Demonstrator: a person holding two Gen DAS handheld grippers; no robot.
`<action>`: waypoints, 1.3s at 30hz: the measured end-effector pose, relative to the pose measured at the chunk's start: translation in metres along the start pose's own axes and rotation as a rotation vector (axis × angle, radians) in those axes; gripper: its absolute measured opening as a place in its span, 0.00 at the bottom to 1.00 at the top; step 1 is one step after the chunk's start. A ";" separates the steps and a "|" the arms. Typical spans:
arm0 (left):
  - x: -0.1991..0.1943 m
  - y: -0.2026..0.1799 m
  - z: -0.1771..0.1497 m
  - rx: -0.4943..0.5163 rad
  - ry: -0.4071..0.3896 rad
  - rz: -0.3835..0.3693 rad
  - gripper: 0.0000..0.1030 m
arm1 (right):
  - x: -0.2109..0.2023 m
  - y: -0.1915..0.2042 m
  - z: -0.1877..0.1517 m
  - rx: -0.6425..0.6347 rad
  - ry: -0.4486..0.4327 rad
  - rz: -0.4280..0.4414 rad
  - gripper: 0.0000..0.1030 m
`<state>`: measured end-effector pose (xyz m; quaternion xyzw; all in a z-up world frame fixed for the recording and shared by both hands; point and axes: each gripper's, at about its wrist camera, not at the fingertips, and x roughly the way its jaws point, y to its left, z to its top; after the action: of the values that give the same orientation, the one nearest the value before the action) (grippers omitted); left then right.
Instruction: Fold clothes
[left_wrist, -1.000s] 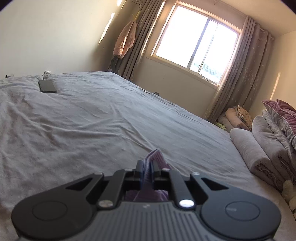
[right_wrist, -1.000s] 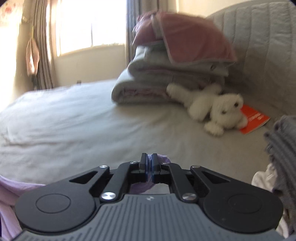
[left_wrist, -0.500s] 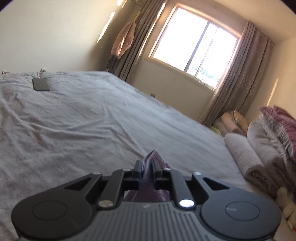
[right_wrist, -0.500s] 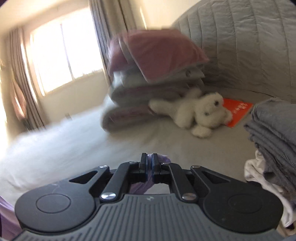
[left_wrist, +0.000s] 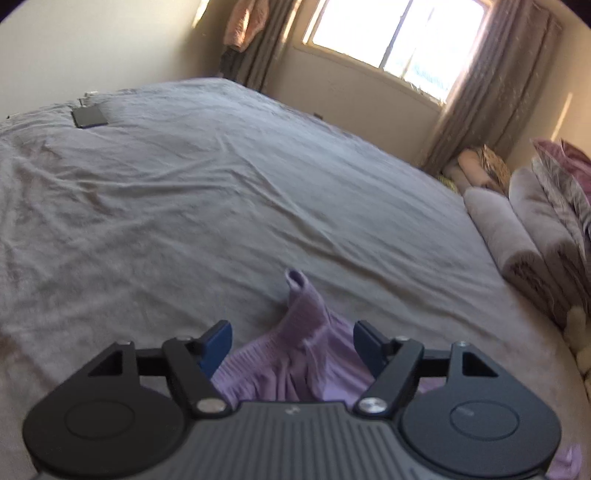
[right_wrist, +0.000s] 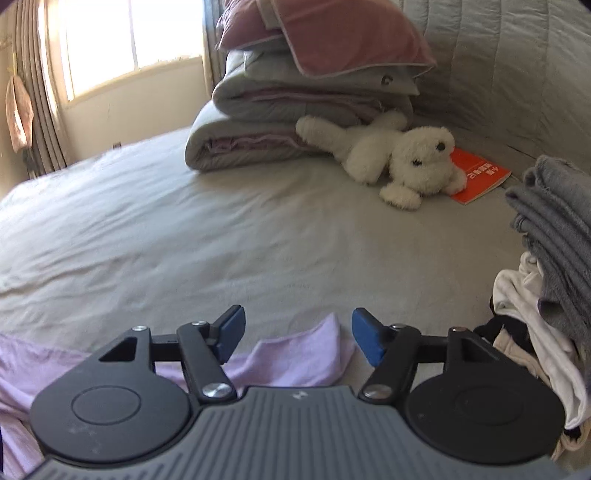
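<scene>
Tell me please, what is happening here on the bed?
A person is folding a lilac garment on the bed with two handheld grippers. Both the left gripper and the right gripper have just been opening. Their jaws now stand apart, and the cloth lies loose between them, unpinched.

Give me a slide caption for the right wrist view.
Right gripper, jaws just opened, over a lilac garment on the bed, stuffed toy beyond.
</scene>
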<state>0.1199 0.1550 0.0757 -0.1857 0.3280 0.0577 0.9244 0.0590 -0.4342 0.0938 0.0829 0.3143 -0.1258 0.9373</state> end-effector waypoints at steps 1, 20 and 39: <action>0.001 -0.003 -0.007 0.022 0.027 0.002 0.72 | 0.002 0.002 -0.002 -0.009 0.021 0.016 0.68; -0.040 0.053 -0.041 0.051 0.118 0.054 0.56 | -0.063 -0.010 -0.094 -0.336 0.273 0.402 0.74; -0.080 0.058 -0.022 -0.144 0.019 -0.029 0.01 | -0.163 -0.038 -0.060 -0.255 -0.179 0.461 0.07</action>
<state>0.0314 0.2017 0.0925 -0.2569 0.3291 0.0661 0.9063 -0.1116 -0.4265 0.1425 0.0222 0.2163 0.1247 0.9681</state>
